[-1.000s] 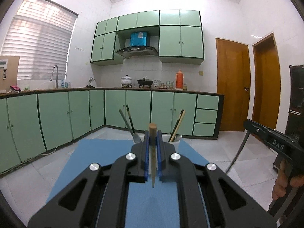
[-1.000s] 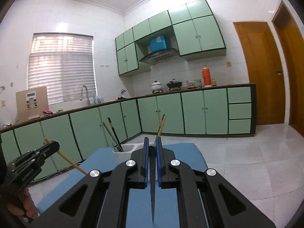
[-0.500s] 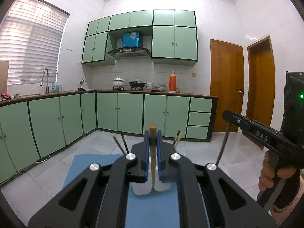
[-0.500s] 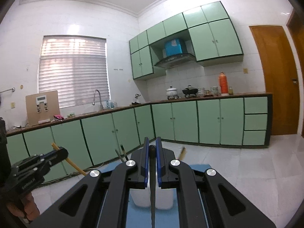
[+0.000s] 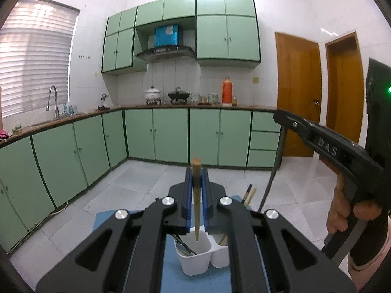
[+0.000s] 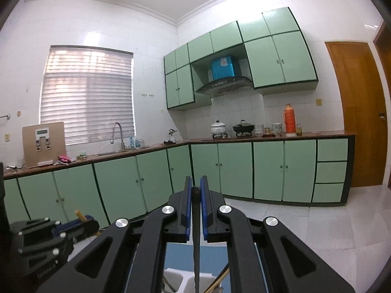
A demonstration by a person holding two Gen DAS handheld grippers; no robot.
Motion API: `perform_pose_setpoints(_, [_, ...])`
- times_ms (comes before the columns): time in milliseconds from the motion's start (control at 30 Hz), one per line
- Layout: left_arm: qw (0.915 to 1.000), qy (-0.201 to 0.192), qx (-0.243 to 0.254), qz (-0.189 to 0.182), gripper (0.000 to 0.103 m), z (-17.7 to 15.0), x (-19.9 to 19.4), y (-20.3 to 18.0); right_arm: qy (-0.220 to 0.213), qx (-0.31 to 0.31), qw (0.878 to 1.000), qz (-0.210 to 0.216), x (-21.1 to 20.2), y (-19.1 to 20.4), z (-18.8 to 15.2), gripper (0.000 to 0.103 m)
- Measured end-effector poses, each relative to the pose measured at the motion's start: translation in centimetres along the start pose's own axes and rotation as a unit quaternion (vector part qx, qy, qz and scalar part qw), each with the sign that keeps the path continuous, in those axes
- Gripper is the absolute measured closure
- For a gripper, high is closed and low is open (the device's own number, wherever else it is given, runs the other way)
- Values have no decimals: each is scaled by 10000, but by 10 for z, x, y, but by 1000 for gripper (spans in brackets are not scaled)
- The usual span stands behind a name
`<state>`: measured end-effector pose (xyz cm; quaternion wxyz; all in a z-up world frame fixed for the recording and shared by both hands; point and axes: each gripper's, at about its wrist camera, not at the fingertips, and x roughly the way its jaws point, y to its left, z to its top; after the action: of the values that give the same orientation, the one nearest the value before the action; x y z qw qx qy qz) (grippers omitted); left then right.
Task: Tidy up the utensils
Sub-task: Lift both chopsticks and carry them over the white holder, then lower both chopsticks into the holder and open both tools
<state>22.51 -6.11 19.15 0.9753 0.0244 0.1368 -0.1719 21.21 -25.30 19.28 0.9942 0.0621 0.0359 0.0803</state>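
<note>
Utensils: left fingers (image 5: 197, 171) clamp a tapered wooden chopstick (image 5: 196, 195), right fingers (image 6: 194, 190) a slim black one (image 6: 196, 232).

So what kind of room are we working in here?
A home kitchen, by the look of it: green cabinets under a counter, a range hood over pots on a stove, and a sink faucet by the window.

"DAS" in raised letters on the right gripper (image 5: 281, 119)
</note>
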Motion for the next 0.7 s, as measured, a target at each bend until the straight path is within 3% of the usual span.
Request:
perform_pose_setpoints(267, [9991,392,-179,-14,97,-21,52,15,270,195,9994,61,57,-13,-36,96])
perform_pose_setpoints(700, [9957,819,-423,-83,97,-55,104,27,707,415,9966,126,93,-28,-96,96])
